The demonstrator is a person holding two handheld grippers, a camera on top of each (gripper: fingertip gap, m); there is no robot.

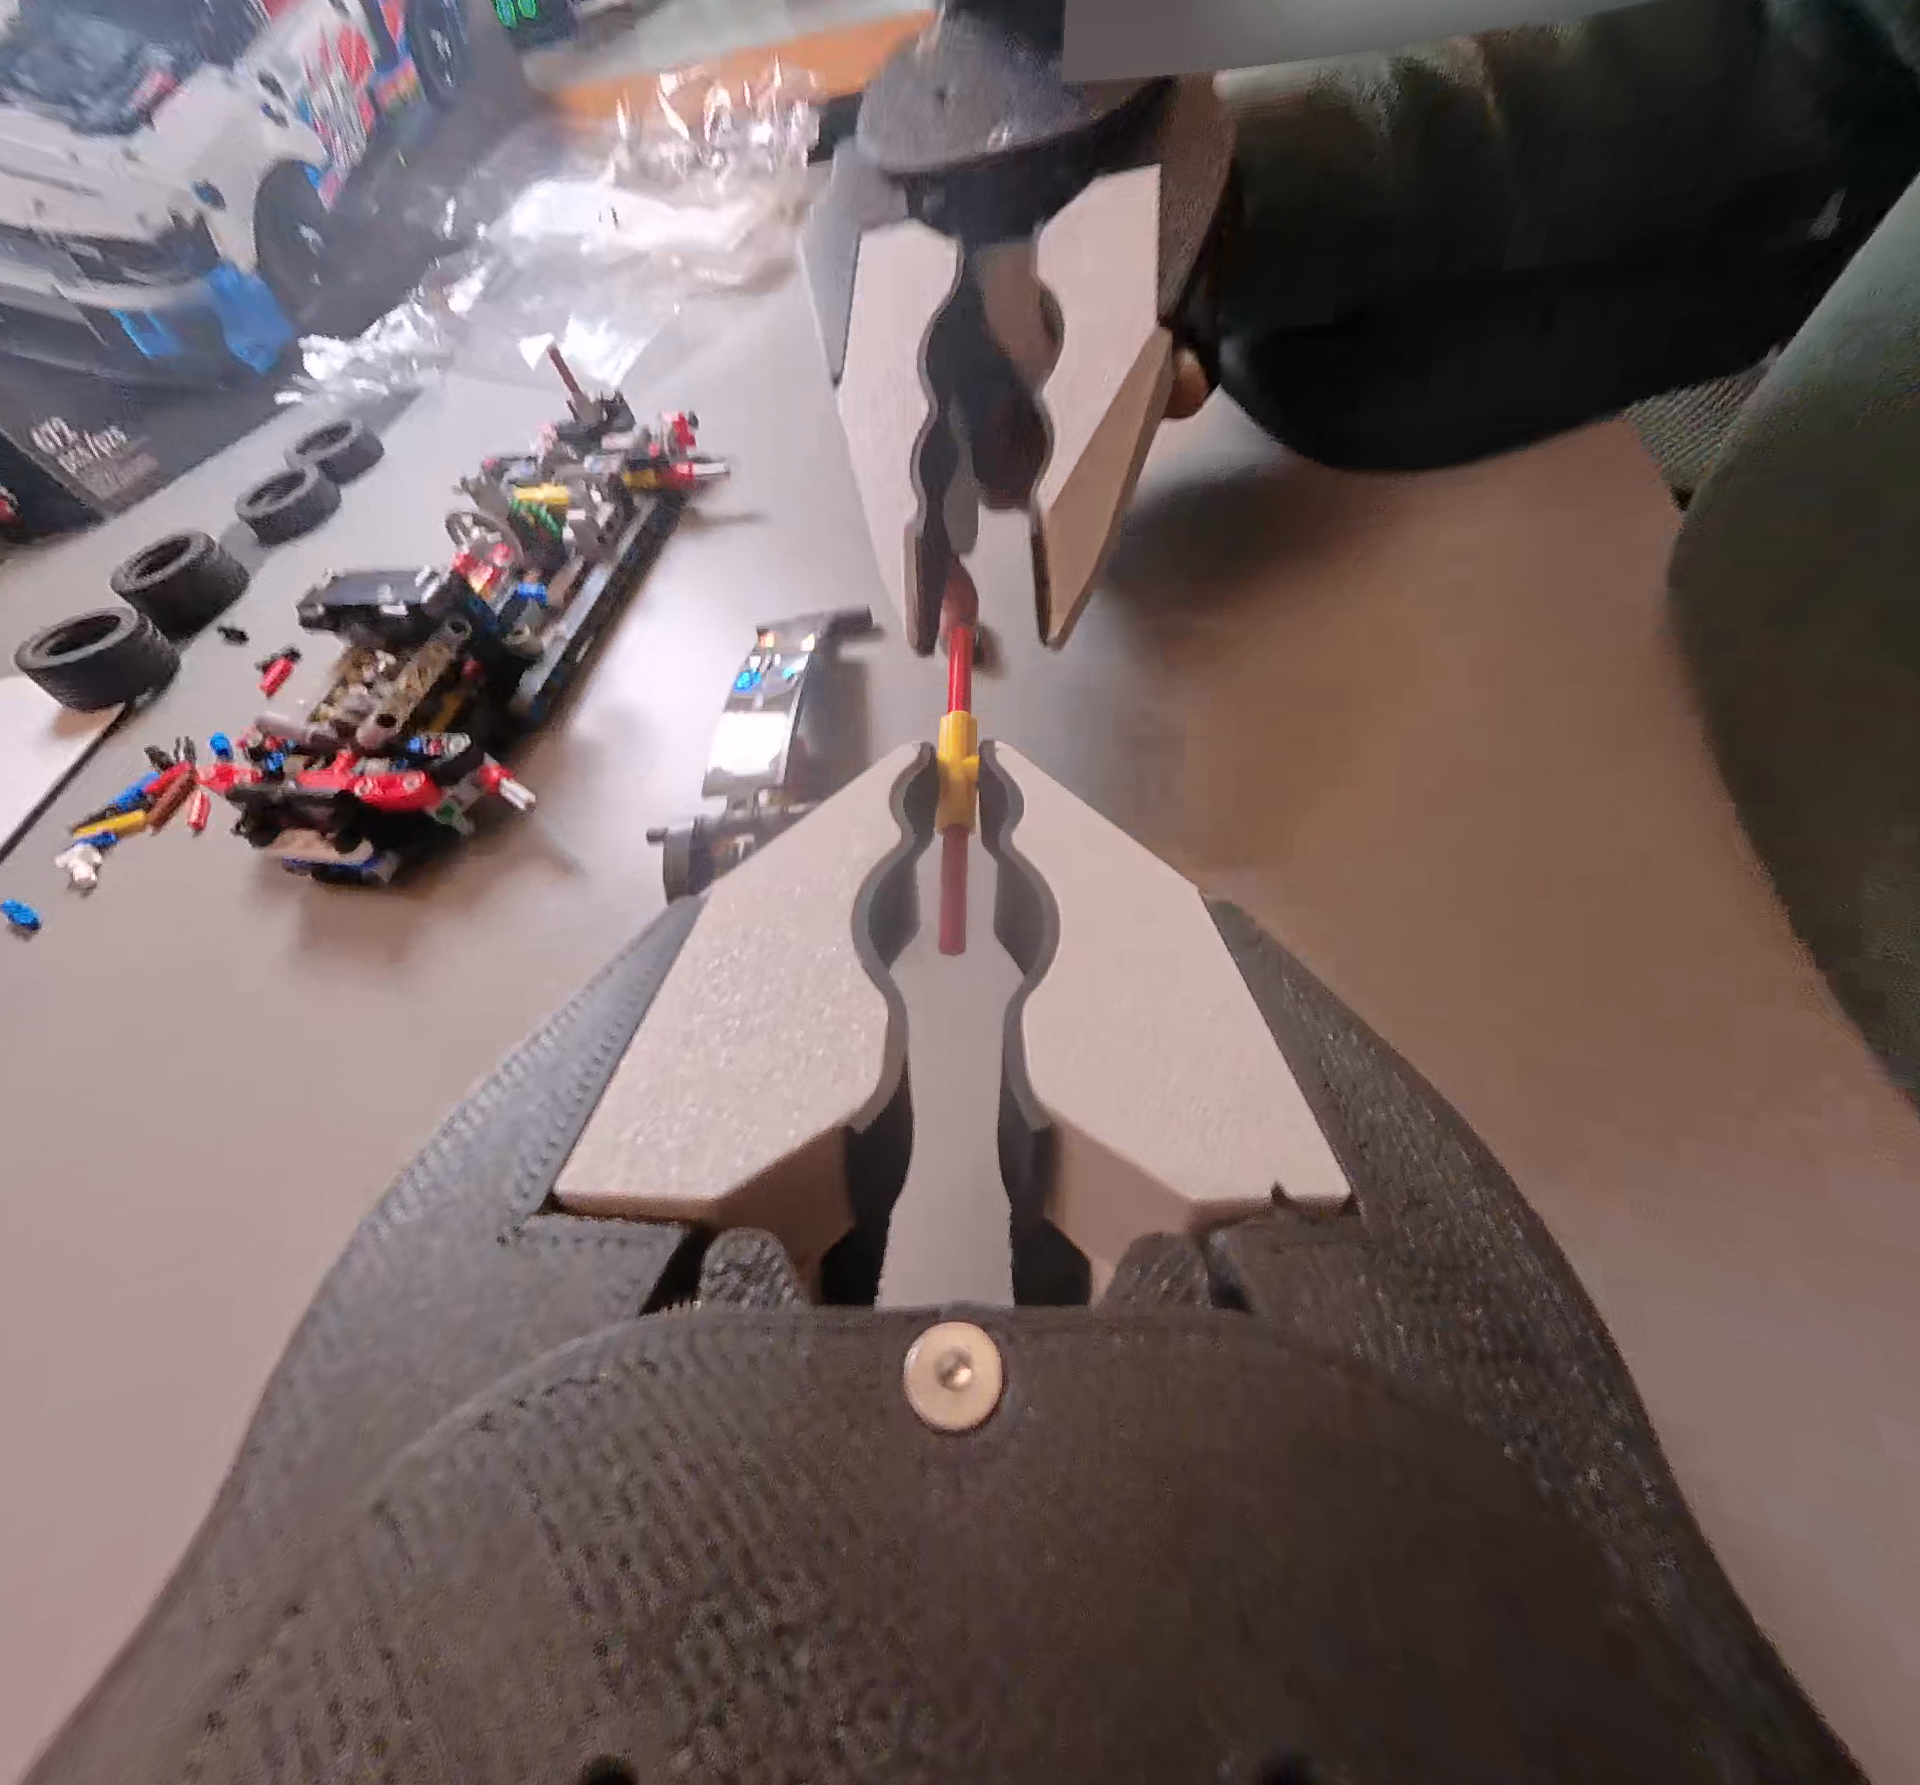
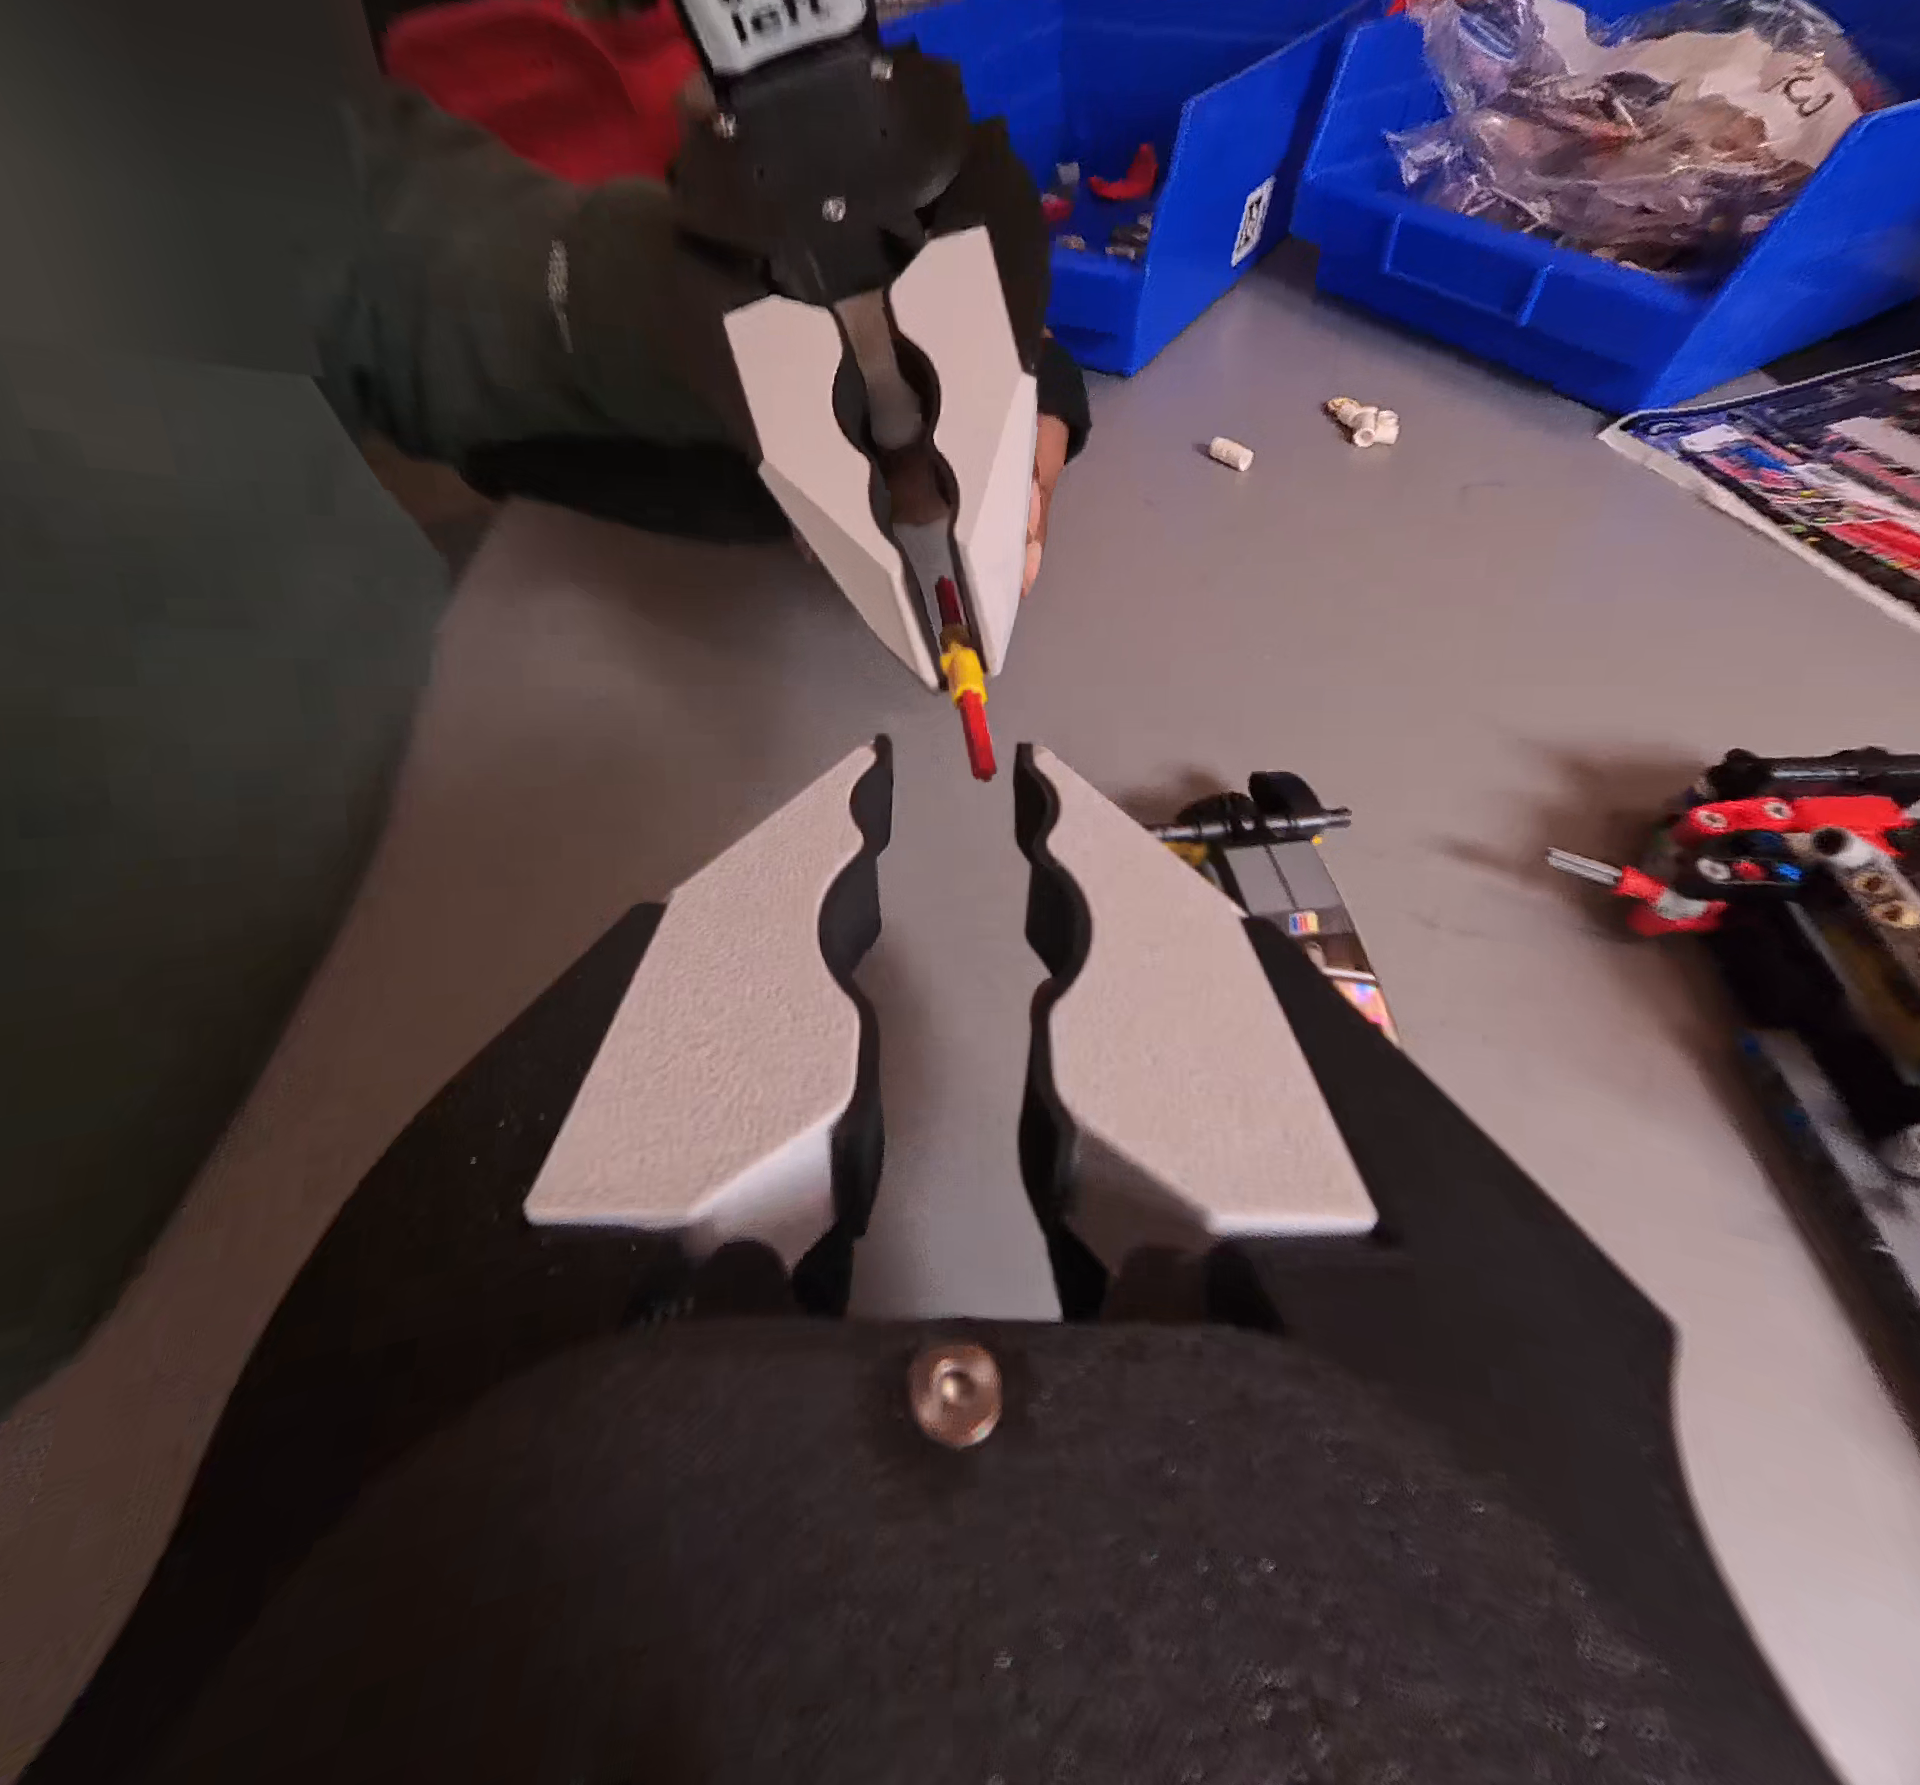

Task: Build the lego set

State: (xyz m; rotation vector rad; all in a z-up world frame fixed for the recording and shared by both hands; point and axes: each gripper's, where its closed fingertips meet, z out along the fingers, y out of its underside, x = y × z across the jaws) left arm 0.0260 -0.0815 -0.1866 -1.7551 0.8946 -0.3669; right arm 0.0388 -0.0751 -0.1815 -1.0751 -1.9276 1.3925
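Observation:
My left gripper (image 1: 956, 753) is shut on a yellow connector (image 1: 956, 771) with a red axle (image 1: 954, 696) running through it, held above the grey table (image 1: 1351, 800). The axle points at my right gripper (image 1: 987, 639), which faces it and is open. In the right wrist view, the left gripper (image 2: 958, 670) holds the yellow connector (image 2: 958, 667). The red axle's (image 2: 975, 733) free end sits just between the fingertips of my right gripper (image 2: 953, 748) and is not clamped. A gloved hand and dark green sleeve hold each gripper.
A partly built Lego car chassis (image 1: 468, 655) lies to the left, with black tyres (image 1: 177, 582) and loose small pieces (image 1: 135, 800) beside it. A small black sub-assembly (image 2: 1288, 862) lies near the grippers. Blue bins (image 2: 1558, 281), white pieces (image 2: 1361, 421), a booklet (image 2: 1787, 478) and the set's box (image 1: 187, 125) stand farther off. Less than 4 cm separates the two grippers' tips.

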